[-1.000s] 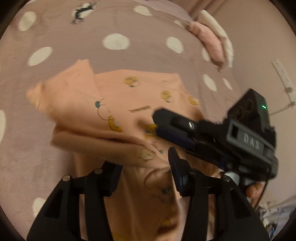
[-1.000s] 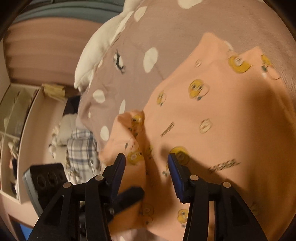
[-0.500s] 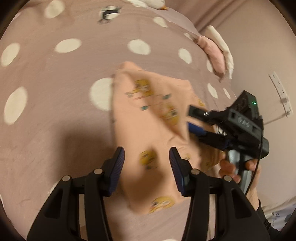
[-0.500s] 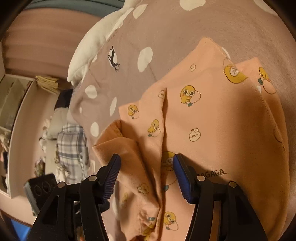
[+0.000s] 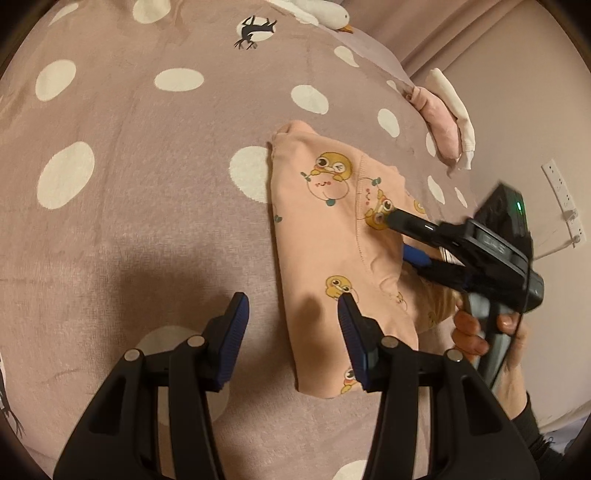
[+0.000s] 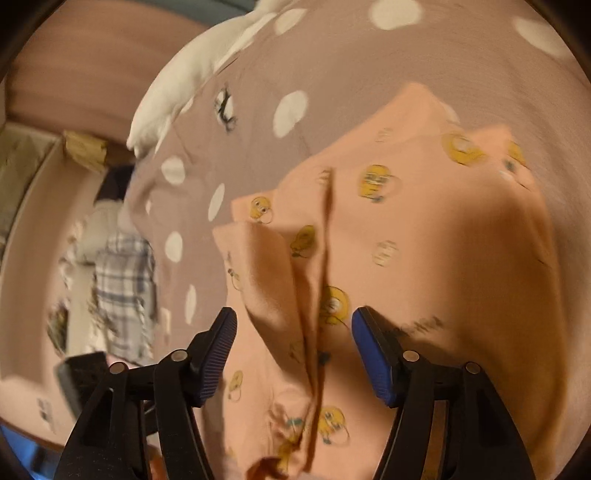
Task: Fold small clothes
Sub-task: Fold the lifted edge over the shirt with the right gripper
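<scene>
A small peach garment (image 5: 325,236) printed with yellow ducks lies folded on the mauve polka-dot bedspread (image 5: 147,166). My left gripper (image 5: 293,325) is open and empty, pulled back above the garment's near edge. My right gripper (image 5: 397,236) reaches in from the right of the left wrist view, its upper finger over the cloth and its lower one at the folded edge. In the right wrist view, my right gripper (image 6: 293,350) is open, with a raised fold of the garment (image 6: 424,240) lying between the fingers.
A pink and white bundle of clothes (image 5: 447,122) lies at the bed's far right edge. A white goose toy (image 5: 325,13) sits at the head of the bed. A wall with a socket strip (image 5: 565,199) is on the right. A plaid cloth (image 6: 122,288) lies beyond the bed.
My left gripper has let go of the garment and drawn back from it. The cloth now lies folded narrower on the bed. The right gripper has moved in over its right edge.
</scene>
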Demonstrator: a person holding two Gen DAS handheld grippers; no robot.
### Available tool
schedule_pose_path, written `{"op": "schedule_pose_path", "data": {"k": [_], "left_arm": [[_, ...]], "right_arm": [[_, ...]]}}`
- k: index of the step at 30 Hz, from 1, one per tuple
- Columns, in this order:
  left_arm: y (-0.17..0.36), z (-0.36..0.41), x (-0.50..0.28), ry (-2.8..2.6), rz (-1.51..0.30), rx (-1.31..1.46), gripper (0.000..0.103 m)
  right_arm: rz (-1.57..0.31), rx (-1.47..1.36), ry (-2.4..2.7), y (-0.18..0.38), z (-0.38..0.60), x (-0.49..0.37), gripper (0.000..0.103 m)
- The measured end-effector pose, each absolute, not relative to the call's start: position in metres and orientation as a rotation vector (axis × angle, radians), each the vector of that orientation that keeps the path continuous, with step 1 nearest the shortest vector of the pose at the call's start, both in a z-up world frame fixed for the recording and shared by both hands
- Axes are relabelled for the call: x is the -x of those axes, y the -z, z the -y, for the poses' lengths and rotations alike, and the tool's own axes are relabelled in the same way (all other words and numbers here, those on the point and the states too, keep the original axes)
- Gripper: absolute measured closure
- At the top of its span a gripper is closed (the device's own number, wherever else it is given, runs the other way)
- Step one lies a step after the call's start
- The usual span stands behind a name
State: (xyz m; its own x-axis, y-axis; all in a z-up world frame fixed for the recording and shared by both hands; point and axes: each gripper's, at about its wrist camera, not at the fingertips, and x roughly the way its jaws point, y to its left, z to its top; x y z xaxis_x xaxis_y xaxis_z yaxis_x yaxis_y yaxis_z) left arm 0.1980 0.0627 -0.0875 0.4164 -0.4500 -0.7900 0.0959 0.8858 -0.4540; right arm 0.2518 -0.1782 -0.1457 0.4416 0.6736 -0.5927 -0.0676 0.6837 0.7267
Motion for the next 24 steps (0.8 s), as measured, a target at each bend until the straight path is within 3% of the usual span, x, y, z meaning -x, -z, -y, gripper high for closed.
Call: {"op": "schedule_pose_path", "data": {"k": [1, 3, 5, 9, 18, 24], "left_arm": [[0.087, -0.062, -0.197, 0.353, -1.09, 0.359, 0.053], [0.087, -0.062, -0.193, 0.353, -1.087, 0.348, 0.053], [0.089, -0.064, -0.192, 0.348, -1.09, 0.35, 0.053], [0.094, -0.066, -0.193, 0.339, -1.103, 0.362, 0.053], [0.098, -0.059, -0.198, 0.344, -1.12, 0.363, 0.053], [0.104, -0.042, -0.205, 0.369, -1.146, 0.345, 0.053]], "right_arm": [[-1.012, -0.639, -0.502, 0.143, 0.17, -0.257, 0.037], [-1.0, -0.57, -0.501, 0.142, 0.158, -0.265, 0.047], [-1.011, -0.534, -0.484, 0.146, 0.151, -0.274, 0.069], [-0.99, -0.497, -0.474, 0.145, 0.152, -0.275, 0.092], [-0.801, -0.274, -0.423, 0.075, 0.181, -0.265, 0.094], [-0.836, -0.252, -0.293, 0.082, 0.223, -0.275, 0.094]]}}
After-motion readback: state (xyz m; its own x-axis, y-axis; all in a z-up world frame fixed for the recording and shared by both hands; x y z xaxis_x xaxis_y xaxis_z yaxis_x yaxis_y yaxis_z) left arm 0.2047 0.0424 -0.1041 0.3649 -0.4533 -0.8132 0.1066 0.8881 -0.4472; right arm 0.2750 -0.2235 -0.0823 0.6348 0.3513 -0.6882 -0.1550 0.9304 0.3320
